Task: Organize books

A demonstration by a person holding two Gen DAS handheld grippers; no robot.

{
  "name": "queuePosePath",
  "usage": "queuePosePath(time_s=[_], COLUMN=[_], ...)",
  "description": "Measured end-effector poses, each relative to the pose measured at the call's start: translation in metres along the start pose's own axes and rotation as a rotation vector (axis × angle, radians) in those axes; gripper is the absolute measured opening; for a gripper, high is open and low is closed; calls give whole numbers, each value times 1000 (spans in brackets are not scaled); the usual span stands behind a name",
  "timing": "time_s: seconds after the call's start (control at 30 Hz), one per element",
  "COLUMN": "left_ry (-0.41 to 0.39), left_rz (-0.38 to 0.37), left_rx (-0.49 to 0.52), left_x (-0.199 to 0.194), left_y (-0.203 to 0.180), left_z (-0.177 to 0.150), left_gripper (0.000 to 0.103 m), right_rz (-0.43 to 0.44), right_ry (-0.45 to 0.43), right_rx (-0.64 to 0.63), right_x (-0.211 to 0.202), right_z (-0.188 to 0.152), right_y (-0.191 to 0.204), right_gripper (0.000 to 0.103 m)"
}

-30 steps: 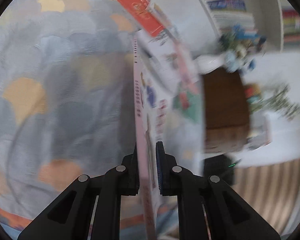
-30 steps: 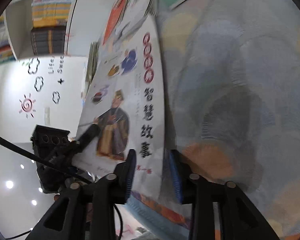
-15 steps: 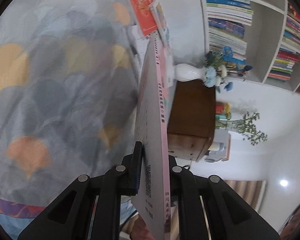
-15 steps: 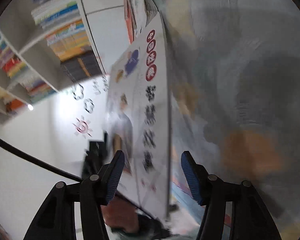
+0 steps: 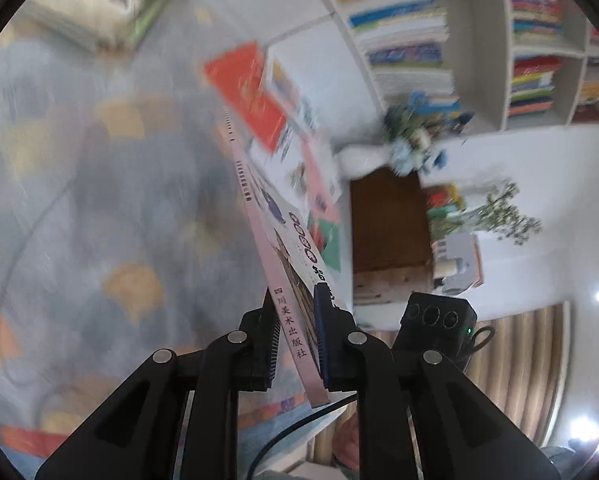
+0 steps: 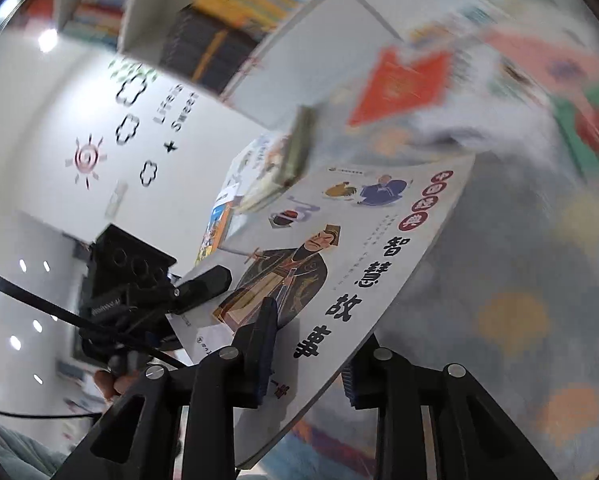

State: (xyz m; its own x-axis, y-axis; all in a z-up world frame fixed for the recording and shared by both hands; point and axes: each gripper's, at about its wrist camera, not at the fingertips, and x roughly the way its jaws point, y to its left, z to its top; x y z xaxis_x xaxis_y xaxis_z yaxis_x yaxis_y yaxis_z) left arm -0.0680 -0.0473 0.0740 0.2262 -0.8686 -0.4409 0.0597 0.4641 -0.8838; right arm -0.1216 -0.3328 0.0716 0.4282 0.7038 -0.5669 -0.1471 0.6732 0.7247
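A thin white paperback storybook with a pale pink spine (image 5: 259, 216) is held in the air above a grey-blue bedspread with orange scallop shapes (image 5: 79, 208). The left gripper (image 5: 295, 344) is clamped tight on its spine end. The right gripper (image 6: 307, 344) is closing, its fingers on either side of the cover's lower corner. The cover shows a robed cartoon official and bold black characters 智慧故事; the spine reads 四川美术出版社. Behind, a white wall (image 6: 59, 112) bears "Life is Sweet". A blurred red book (image 5: 247, 92) lies further up the bedspread.
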Motion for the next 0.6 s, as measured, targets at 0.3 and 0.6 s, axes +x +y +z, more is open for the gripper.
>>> queuePosePath(time_s=[0.3, 0.6], left_ry=[-162, -244], left_rz=[72, 166], left_rx=[139, 141], left_x=[-95, -125], left_y=[19, 68], left_z=[115, 199], left_gripper=[12, 13], right_rz=[-28, -72], right_ry=[-10, 49], right_rx=[-225, -262], right_x=[106, 224], right_z=[83, 163], right_y=[112, 152], right_gripper=[29, 32])
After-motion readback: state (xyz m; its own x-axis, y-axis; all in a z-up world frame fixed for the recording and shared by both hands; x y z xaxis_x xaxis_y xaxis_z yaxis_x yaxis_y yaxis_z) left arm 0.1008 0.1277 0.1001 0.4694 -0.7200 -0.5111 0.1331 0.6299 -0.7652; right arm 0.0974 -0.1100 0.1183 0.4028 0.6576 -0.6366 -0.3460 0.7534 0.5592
